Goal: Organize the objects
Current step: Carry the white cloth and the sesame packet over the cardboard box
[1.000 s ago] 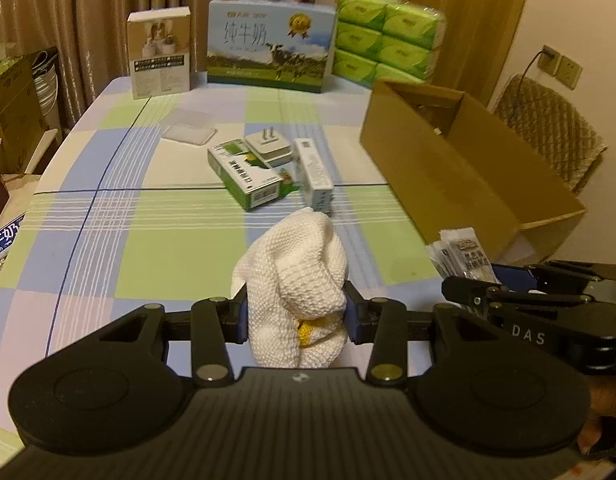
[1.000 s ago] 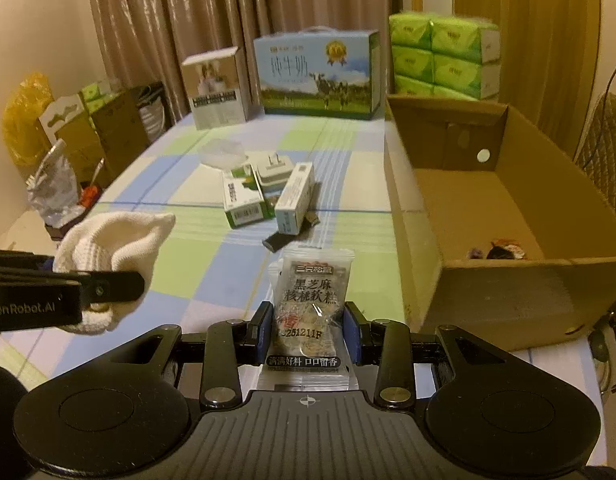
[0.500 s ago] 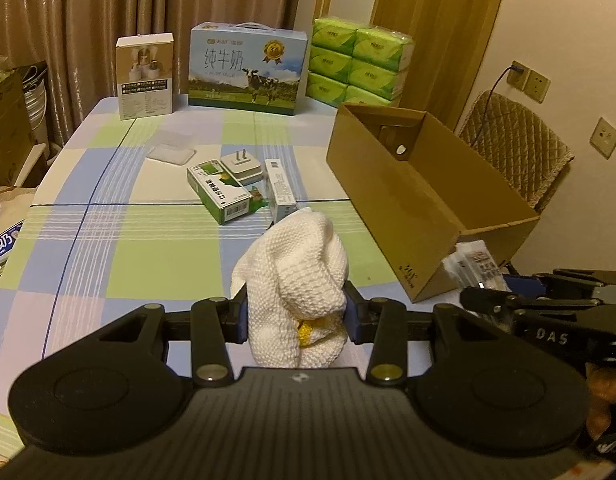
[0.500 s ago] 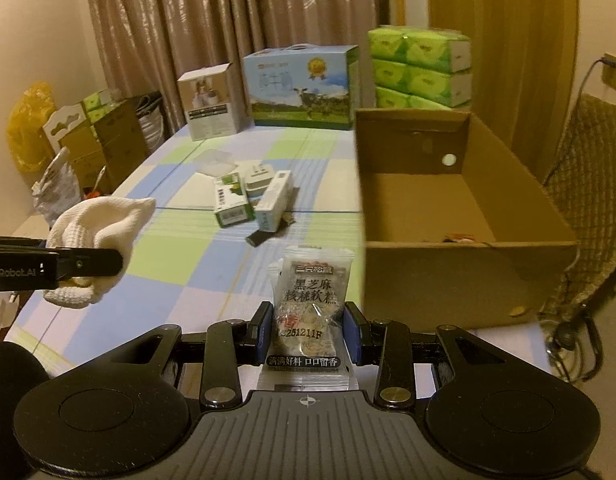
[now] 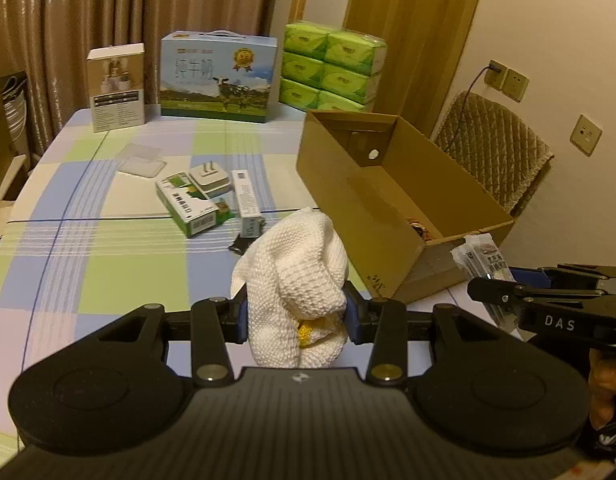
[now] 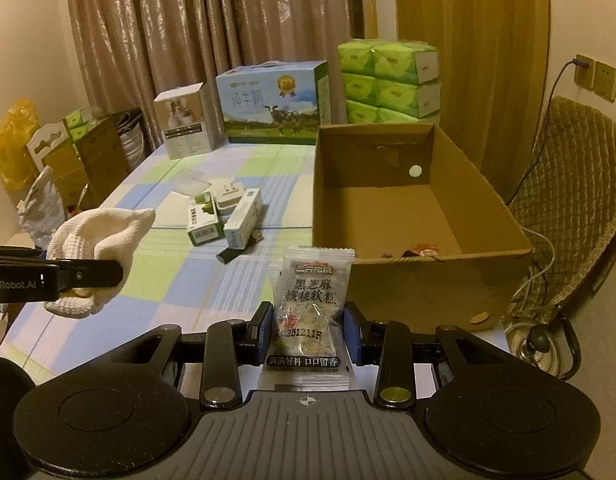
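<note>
Two tools are up over the near edge of the tabletop (image 5: pixel 88 248), each clenched on something. The left tool (image 5: pixel 296 316) grasps a bunched white knitted cloth (image 5: pixel 296 276) between its blue pads, a bit of yellow showing low in the folds. The right tool (image 6: pixel 308 326) grasps a clear snack packet (image 6: pixel 310 300) with black printed lettering, standing upright between its pads; in the left view the same packet (image 5: pixel 482 258) shows edge-on at the right tool's tip, close to the near end of the box.

An open cardboard box (image 6: pixel 412 280) sits along the right edge of the tabletop, with a few small wrapped items (image 6: pixel 422 250) lying in its near corner.

Around the middle of the checked tabletop lie a green-and-white carton (image 5: pixel 192 204), a white plug adapter (image 5: pixel 210 176) resting on it, a narrow white carton (image 5: pixel 246 202) just beside them, and a small dark object (image 5: pixel 240 244) near the narrow carton's near end. A clear plastic lid (image 5: pixel 142 160) lies a little farther back.

Along the far edge stand a white product box (image 5: pixel 116 86), a blue milk case (image 5: pixel 218 76) and a stack of green tissue packs (image 5: pixel 332 66). Behind are curtains (image 5: pixel 108 12).
</note>
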`<state>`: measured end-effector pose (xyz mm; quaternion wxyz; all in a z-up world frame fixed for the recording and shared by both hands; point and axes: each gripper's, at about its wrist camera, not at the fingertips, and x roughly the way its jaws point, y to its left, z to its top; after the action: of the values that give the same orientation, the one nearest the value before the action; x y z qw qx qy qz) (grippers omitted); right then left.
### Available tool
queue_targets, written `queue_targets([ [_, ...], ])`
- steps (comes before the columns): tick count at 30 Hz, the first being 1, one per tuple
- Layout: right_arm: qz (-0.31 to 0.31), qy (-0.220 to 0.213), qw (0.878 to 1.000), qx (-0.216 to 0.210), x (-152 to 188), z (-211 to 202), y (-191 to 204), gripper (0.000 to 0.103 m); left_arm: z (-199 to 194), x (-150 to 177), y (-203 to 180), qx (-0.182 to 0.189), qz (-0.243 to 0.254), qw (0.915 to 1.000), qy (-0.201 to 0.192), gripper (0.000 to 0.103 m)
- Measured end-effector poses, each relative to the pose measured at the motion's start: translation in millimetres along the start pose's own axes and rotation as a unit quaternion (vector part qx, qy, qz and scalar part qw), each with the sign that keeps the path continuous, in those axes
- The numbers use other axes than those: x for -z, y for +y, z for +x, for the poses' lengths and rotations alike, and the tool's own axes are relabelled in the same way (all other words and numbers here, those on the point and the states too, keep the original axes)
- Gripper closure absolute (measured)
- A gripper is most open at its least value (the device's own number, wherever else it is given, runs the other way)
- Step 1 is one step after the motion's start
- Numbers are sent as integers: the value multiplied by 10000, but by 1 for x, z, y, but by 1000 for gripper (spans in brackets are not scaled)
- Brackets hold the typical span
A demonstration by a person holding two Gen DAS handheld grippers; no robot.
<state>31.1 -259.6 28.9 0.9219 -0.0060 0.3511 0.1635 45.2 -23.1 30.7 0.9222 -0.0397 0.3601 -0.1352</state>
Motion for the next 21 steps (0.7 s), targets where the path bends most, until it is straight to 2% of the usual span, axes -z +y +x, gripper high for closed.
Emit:
queue_targets([
  [21,156,-160,9992,338,-23,-7,-47,69,32,-32,-64,535,456,9975,30,65],
])
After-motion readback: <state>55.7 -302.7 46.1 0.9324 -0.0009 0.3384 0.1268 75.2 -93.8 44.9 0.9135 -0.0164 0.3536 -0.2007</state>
